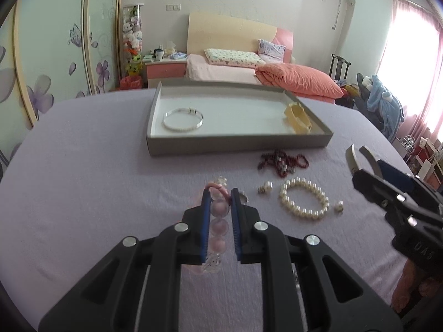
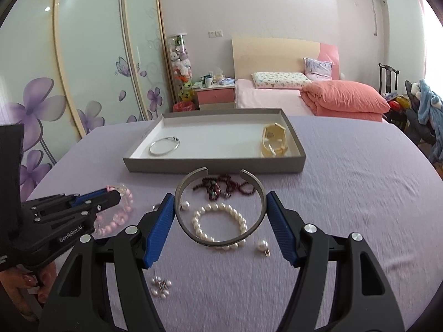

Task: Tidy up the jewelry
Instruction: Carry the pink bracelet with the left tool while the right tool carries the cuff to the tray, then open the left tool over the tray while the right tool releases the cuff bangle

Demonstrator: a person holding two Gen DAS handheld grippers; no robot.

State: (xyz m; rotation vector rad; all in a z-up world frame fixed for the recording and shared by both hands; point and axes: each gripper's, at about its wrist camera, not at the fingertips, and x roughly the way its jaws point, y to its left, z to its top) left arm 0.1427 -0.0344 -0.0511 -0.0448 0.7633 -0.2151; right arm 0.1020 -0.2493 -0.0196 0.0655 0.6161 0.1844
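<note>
My left gripper [image 1: 220, 193] is shut on a pink bead bracelet [image 1: 218, 207], just above the purple cloth; it also shows in the right wrist view [image 2: 116, 215]. My right gripper [image 2: 220, 197] is shut on a grey metal cuff bangle [image 2: 193, 232] and holds it above a white pearl bracelet [image 2: 221, 221]. The grey tray [image 2: 216, 166] behind holds a thin silver bangle [image 2: 164, 146] and a cream bracelet [image 2: 274, 139]. A dark red bead strand [image 2: 224, 186] lies in front of the tray.
Loose pearl earrings [image 2: 261, 246] and a pearl cluster [image 2: 160, 287] lie on the purple tablecloth [image 2: 346, 193] near my right gripper. One pearl piece [image 1: 265, 187] sits left of the pearl bracelet. A bed and wardrobe stand behind the table.
</note>
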